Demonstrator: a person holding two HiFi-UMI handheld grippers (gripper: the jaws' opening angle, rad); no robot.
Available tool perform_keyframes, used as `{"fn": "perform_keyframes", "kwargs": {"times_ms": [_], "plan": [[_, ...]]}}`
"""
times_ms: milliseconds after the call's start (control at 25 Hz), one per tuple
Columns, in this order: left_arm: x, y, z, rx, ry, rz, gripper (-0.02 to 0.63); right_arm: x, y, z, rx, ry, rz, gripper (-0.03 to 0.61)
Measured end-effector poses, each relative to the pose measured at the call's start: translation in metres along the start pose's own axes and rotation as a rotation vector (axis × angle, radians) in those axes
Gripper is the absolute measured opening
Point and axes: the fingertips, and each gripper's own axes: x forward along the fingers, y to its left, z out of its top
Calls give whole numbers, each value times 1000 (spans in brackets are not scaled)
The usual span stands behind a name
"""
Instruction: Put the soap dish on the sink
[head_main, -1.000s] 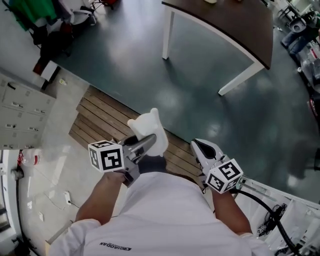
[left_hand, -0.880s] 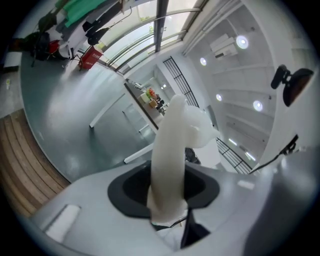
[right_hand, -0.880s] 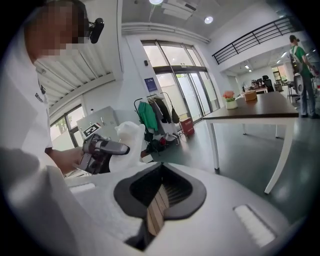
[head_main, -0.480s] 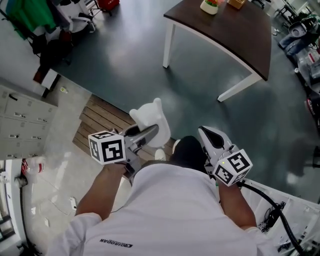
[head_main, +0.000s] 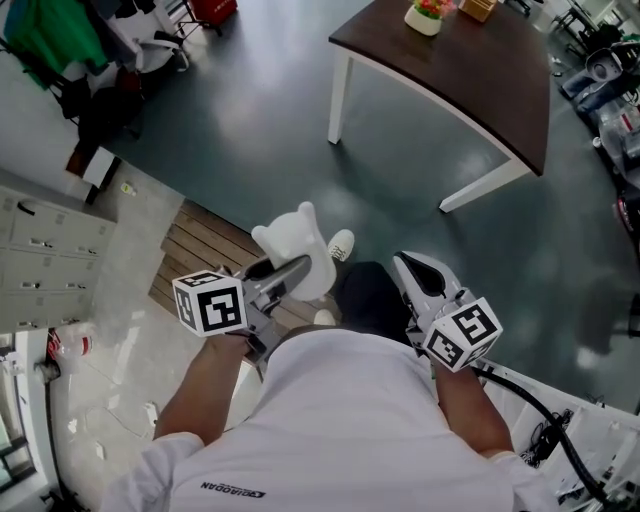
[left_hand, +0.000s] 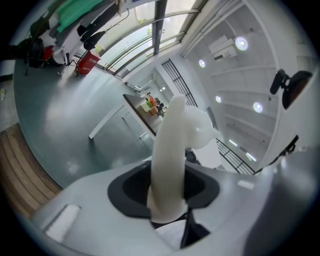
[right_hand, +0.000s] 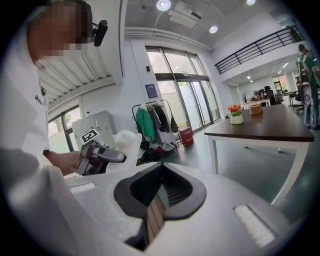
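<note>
**Desk:** Where are we?

**Photographer:** An open hall with a dark grey-green floor (head_main: 250, 110). There is a strip of wooden slats (head_main: 200, 250) underfoot and a brown-topped bench on white legs (head_main: 470, 70) beyond.

**Desk:** And the soap dish?

**Photographer:** The white, moulded soap dish (head_main: 296, 250) with two rounded ears stands on edge in the left gripper (head_main: 288, 274). The fingers are closed partway and clamp its lower end, and its long axis runs forward past the fingertips. The right gripper (head_main: 412, 272), close alongside, has its fingers drawn together on nothing. No sink appears in any view, so the placement likely falls to the left hand.
</note>
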Motion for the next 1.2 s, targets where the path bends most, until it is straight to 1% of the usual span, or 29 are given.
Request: {"fn": "perform_keyframes", "kwargs": {"times_ms": [200, 360, 480, 640, 720, 840, 1000, 1120, 1200], "plan": [[14, 21, 23, -60, -3, -3, 161, 35, -16, 2, 35, 32, 26, 2], [34, 35, 45, -62, 26, -5, 161, 71, -42, 10, 59, 35, 25, 2], [57, 43, 76, -64, 54, -20, 161, 101, -67, 25, 73, 35, 21, 2], [92, 35, 140, -53, 78, -65, 161, 136, -99, 67, 82, 17, 2, 2], [107, 24, 171, -34, 97, -79, 161, 147, -114, 95, 84, -2, -8, 2], [123, -1, 206, 7, 128, -91, 161, 147, -131, 140, 61, -39, -19, 2], [136, -26, 238, 40, 143, -107, 161, 145, -153, 184, 36, -93, -41, 2], [141, -27, 255, 61, 161, -96, 161, 147, -163, 208, 22, -138, -51, 2], [150, -26, 262, 61, 178, -92, 161, 145, -172, 215, 19, -153, -67, 2]]}}
